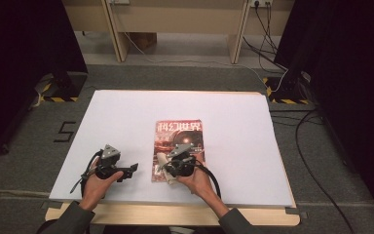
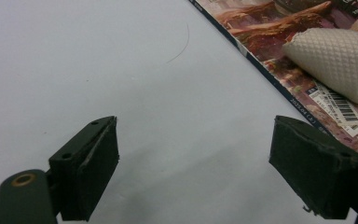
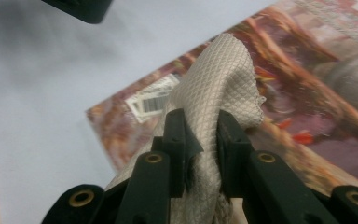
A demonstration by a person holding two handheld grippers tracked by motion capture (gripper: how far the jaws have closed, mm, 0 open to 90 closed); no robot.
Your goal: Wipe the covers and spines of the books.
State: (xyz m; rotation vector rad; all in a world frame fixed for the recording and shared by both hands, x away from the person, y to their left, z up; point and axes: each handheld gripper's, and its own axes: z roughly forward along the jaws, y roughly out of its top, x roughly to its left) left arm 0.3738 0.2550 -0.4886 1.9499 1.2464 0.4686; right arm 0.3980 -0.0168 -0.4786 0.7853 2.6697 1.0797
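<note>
I have the right gripper (image 3: 200, 135) with its jaws pinching a pale quilted cloth (image 3: 214, 79), and the cloth's free end rests on the cover of the magazine (image 1: 178, 146) that lies flat near the middle of the counter (image 1: 126, 117). The work in hand looks to me like wiping that cover. To do it well I would keep the pinch firm, hold the cloth low so a broad fold drags on the paper, and stroke along the cover rather than across its edge, since a push toward the spine side could slide the whole magazine.

My left gripper (image 2: 193, 154) sits on the bare counter just beside the magazine's left edge, jaws spread wide with nothing between them. It could come across and press a corner down to steady things.

Nothing else lies on the white sheet. In the left gripper view a thin hair-like curl (image 2: 181, 46) marks the surface. Cables (image 1: 316, 161) trail on the floor to the right, well apart from the work.
</note>
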